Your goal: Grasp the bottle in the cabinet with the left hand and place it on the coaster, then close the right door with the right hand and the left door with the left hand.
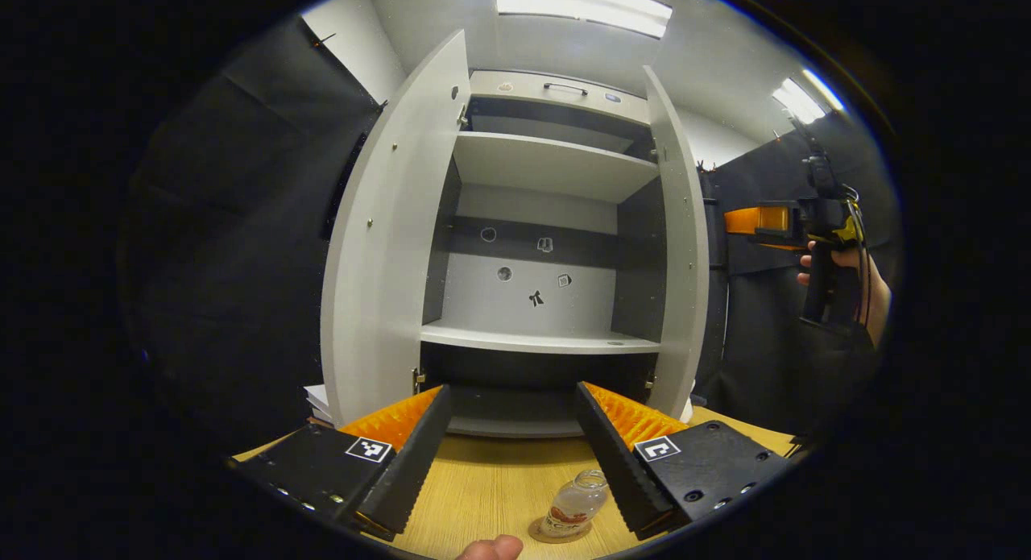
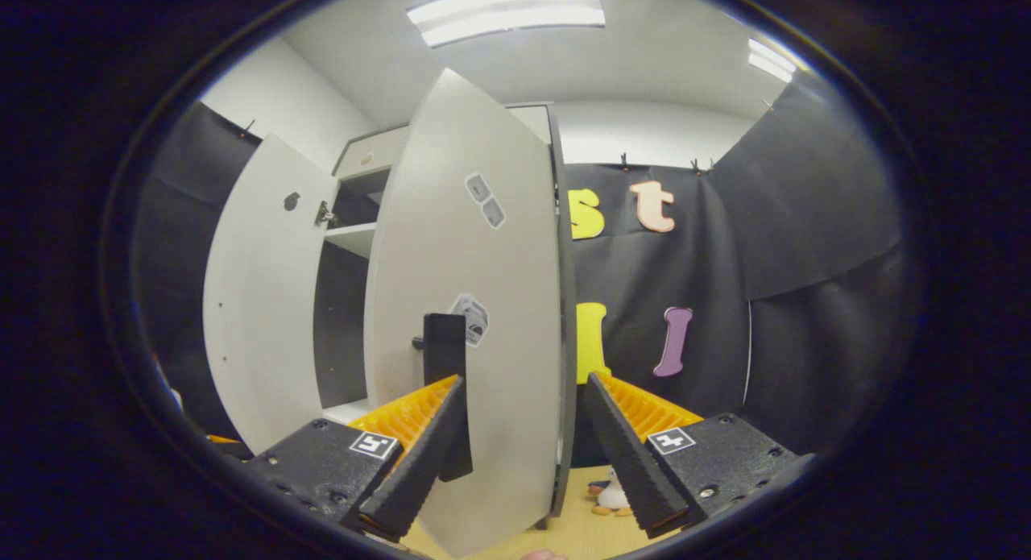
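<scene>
A small clear bottle (image 1: 573, 504) stands upright on a round coaster (image 1: 581, 533) on the wooden table (image 1: 491, 479), just inside my left gripper's right finger and low in the left gripper view. My left gripper (image 1: 513, 391) is open, holds nothing, and faces the white cabinet (image 1: 548, 165), whose shelves are bare. Both doors stand open: the left door (image 1: 387, 246) and the right door (image 1: 681, 246). In the right gripper view my right gripper (image 2: 525, 379) is open close to the right door's outer face (image 2: 475, 302), with the dark handle (image 2: 443, 358) above its left finger. The left door (image 2: 258, 302) stands behind.
A hand holds the right gripper (image 1: 757, 220) out to the right of the cabinet. A small penguin toy (image 2: 612, 495) sits on the table by the right door's foot. A fingertip (image 1: 491, 548) shows at the bottom edge. Black cloth walls surround the cabinet.
</scene>
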Tool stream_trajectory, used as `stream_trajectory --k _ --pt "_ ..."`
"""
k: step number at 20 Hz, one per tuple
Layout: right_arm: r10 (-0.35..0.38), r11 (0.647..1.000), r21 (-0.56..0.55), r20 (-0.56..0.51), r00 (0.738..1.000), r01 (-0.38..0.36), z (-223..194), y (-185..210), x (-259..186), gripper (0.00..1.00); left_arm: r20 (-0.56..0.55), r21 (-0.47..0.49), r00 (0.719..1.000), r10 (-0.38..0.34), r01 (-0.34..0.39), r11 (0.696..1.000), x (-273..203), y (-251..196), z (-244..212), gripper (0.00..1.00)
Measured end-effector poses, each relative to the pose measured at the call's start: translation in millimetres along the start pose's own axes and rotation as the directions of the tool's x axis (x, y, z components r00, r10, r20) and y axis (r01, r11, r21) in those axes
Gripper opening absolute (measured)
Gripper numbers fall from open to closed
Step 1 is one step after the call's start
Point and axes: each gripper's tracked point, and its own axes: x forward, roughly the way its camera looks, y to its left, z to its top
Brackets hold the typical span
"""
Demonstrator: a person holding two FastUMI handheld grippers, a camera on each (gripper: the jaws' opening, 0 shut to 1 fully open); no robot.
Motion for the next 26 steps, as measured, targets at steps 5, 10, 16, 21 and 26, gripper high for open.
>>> stream_trajectory --k 5,10,16,21,26 --pt "0.049 0.998 0.027 -0.030 0.998 -0.048 -11 20 11 0.98 0.003 -0.003 0.999 0.037 -0.037 0.999 -6 12 2 0.93" --pt "0.033 0.999 0.035 -0.029 0.999 -0.032 -27 30 -20 0.98 0.013 -0.003 0.999 0.052 -0.052 0.999 -6 23 9 0.94" --pt "0.025 0.999 0.046 -0.048 0.999 -0.022 -64 54 -65 0.98 0.010 0.020 1.000 0.028 -0.028 0.999 -4 22 13 0.93" --pt "0.019 0.999 0.045 -0.084 0.996 -0.015 -108 70 -98 0.98 0.032 0.021 0.999 0.006 -0.007 1.000 -1 17 20 0.94" --pt "0.059 0.995 0.087 -0.172 0.983 -0.044 -161 90 -120 0.93 0.066 -0.048 0.997 -0.035 0.038 0.998 -9 12 44 0.94"
